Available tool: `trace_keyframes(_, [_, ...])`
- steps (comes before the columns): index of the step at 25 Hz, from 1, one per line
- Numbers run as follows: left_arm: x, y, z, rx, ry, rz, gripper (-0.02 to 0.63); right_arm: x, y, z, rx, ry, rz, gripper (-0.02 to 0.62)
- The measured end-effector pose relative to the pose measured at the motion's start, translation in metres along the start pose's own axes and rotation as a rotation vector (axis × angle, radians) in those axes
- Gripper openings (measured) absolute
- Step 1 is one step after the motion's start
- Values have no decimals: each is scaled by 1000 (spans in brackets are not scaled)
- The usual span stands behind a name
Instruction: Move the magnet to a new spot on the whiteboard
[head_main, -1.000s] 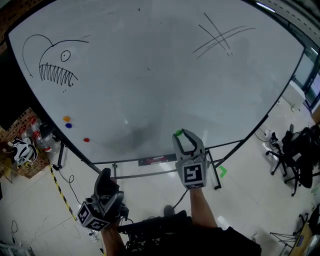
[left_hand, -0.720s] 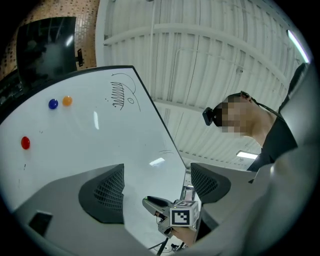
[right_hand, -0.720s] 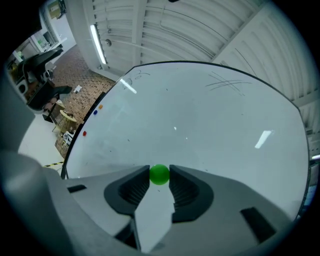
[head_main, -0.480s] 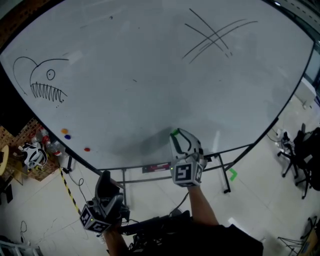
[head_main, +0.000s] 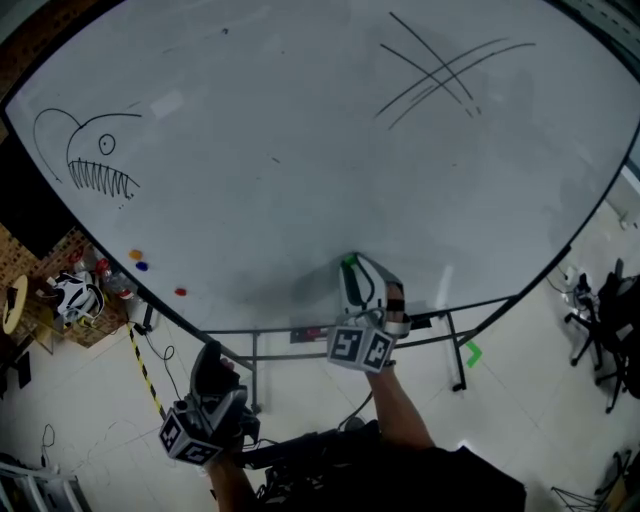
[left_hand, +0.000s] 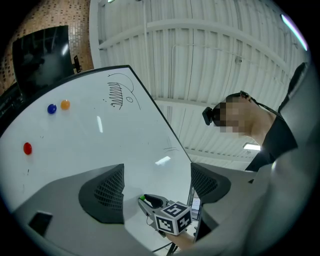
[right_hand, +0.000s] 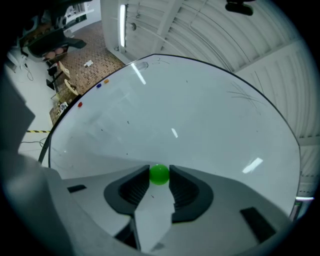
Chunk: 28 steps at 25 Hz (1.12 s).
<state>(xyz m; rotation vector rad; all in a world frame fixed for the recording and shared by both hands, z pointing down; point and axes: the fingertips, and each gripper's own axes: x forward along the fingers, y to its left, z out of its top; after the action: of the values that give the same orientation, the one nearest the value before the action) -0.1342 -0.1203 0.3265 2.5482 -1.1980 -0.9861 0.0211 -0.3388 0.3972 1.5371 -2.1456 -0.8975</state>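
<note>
Fingers of the right gripper (right_hand: 159, 169) clasp the green magnet (right_hand: 159, 175) low on the whiteboard (head_main: 300, 150), which bears a toothy fish sketch (head_main: 95, 160) and crossed strokes (head_main: 440, 70); the left gripper (left_hand: 156, 172) hangs with fingers released.

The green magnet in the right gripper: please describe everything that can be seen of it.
The green magnet is small, round and bright green, with a smooth, slightly glossy surface that looks like plastic. It sits between the tips of the right gripper, whose dark ribbed pads press on its two sides. It is at the lower part of the whiteboard, close to the bottom edge. Whether it touches the board surface cannot be told.
</note>
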Motion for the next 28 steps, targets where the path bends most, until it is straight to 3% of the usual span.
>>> trace_keyframes(4, [-4,0,2,22,-1,15,414,2,0,-1,-2,5,-16,146])
trace_keyframes(14, [-6,-1,5,29,5,3,414,-8,-10,2,117,-29,4,163])
trace_keyframes(20, [-9,-1,4,17,10,-21,414,-26,-22,8,317,-74,40,163])
trace_keyframes(23, [-16,-5,4,-36,11,-31,414,-41,-27,15,431,-102,91,163])
trace_keyframes(28, [-19,-6,10,-50,0,-64,414,-62,-34,35,507,-185,122,155])
